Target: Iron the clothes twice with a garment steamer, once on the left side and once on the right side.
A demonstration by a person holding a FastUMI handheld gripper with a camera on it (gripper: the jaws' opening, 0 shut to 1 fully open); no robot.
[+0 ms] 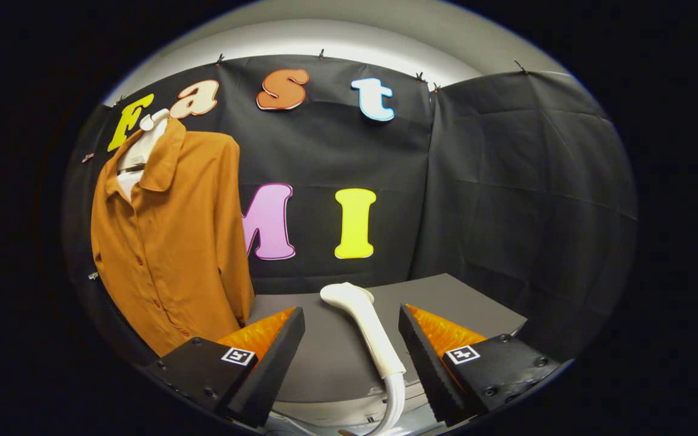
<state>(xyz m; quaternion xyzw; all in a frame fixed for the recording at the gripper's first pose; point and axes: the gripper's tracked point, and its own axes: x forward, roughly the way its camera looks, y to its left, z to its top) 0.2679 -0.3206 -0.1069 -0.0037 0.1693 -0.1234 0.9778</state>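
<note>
Hand-held gripper (352,345) fingers spread wide, garment steamer (364,327) lying untouched between them

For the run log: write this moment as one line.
phase: pre-grasp | gripper: jaws open, nothing held | steamer: lying on table, between jaws | shirt: hanging beyond left jaw, not yet steamed

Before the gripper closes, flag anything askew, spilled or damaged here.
Nothing stands out. The orange shirt hangs upright on its hanger, the white steamer lies on the grey table, and the gripper is open around its handle, not touching.
</note>
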